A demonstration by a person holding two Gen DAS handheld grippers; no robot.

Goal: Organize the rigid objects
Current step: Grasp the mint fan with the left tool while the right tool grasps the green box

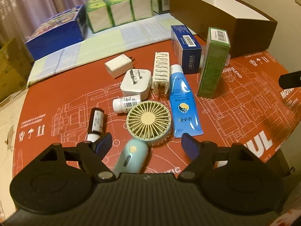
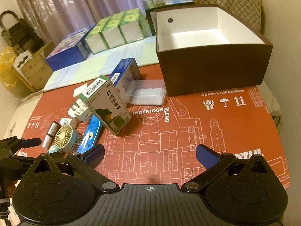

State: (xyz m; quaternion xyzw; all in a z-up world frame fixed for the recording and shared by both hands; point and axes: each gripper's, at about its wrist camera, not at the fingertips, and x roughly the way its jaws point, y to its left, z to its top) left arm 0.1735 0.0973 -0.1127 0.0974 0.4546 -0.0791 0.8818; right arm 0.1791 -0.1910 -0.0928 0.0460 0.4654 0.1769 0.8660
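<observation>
**Rigid objects clustered on the red mat, brown box open at the far edge**

The rigid objects lie bunched on the left half of the red mat (image 2: 188, 128) that covers the worktop: a mint handheld fan (image 1: 148, 120), a blue tube (image 1: 183, 101) just beside it, a white pill bottle (image 1: 127, 103), a dark small bottle (image 1: 96, 121), two white plug adapters (image 1: 136, 83), a white ribbed clip (image 1: 160, 71), a blue carton (image 1: 186, 50) and a green carton (image 1: 214, 64) standing upright. A clear plastic case (image 2: 147, 92) rests against the front wall of the brown box (image 2: 212, 69), which is open-topped with a white inside and sits at the mat's far edge.

The left hand-held gripper (image 1: 147, 144) hovers low over the fan's handle, jaws spread wide and holding nothing. The right hand-held gripper (image 2: 149, 155) is likewise spread and unloaded, above bare mat. The mat's right half, between the cluster and its right edge, is free up to the box.
</observation>
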